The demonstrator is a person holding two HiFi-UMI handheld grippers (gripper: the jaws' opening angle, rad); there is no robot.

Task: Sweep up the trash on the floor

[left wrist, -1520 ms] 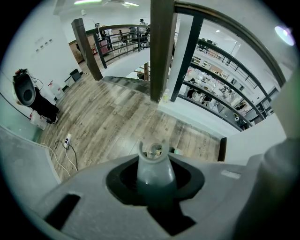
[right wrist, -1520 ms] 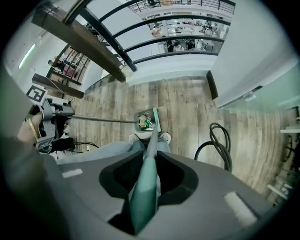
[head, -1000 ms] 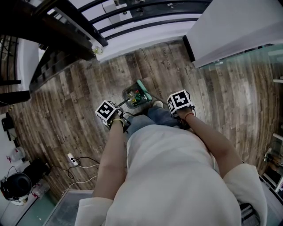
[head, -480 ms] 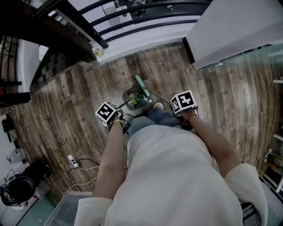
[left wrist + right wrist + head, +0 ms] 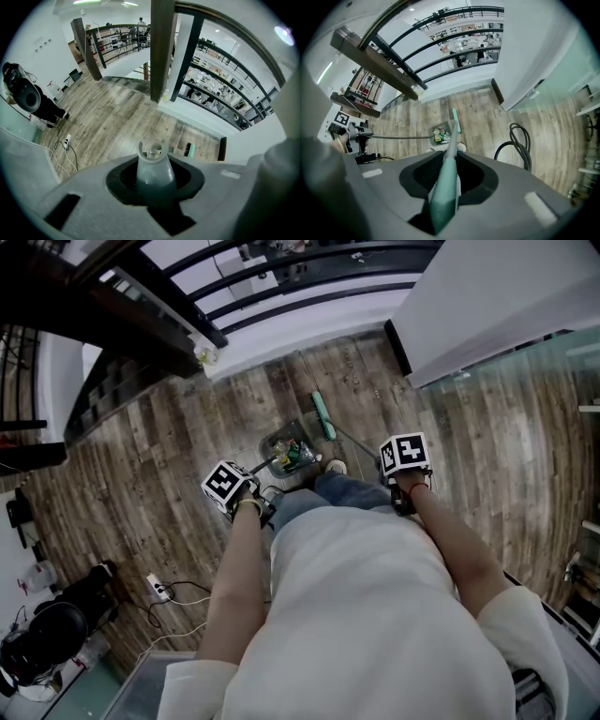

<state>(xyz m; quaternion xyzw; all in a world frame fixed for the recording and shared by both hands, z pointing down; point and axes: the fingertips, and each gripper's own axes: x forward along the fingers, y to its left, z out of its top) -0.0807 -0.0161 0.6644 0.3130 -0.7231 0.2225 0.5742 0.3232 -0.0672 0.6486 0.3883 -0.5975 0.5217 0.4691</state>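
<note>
The left gripper [image 5: 154, 187] is closed on the grey pan handle [image 5: 152, 164], whose ring-shaped top end stands up between the jaws. The right gripper [image 5: 443, 201] is clamped on the green grip of the broom handle [image 5: 451, 145], which slopes away and down to the floor. Both grippers are pointed steeply downward and are held in front of the person's body, the left at the left of the head view and the right at its right.

Between them on the floor lies the dustpan [image 5: 281, 448], and trash [image 5: 292, 456] in green, yellow and white scraps is gathered inside it. The green broom head [image 5: 323, 416] is set just beside the pan, on its far side. A shoe [image 5: 335, 466] is seen near the pan. The floor [image 5: 169, 456] is laid with dark wooden planks. A black railing [image 5: 309, 277] runs along the far edge, a power strip [image 5: 155, 583] lies at the lower left, and a black hose [image 5: 516, 140] is looped at the right.
</note>
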